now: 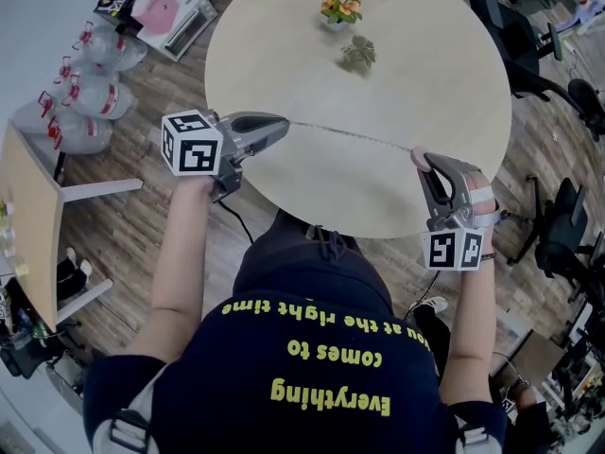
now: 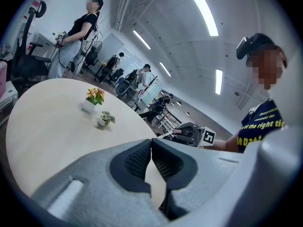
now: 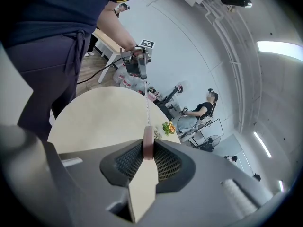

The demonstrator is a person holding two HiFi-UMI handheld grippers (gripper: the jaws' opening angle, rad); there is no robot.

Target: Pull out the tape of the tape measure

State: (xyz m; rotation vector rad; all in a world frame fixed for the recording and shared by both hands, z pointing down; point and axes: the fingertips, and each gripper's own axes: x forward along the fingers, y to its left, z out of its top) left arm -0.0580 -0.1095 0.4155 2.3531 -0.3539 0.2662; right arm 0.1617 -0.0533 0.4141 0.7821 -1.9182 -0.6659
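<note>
Over the table [image 1: 284, 45] the tape [image 1: 350, 136] is stretched out. The left gripper [image 1: 286, 124] seemingly pinches its tip, the right gripper [image 1: 421, 157] clamps the pink case [image 3: 148, 143]. The pull looks largely done.

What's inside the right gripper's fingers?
A pink tape measure, squeezed between the fingers. Only its thin edge shows; its sides are covered. The tape runs from it to the left gripper.
</note>
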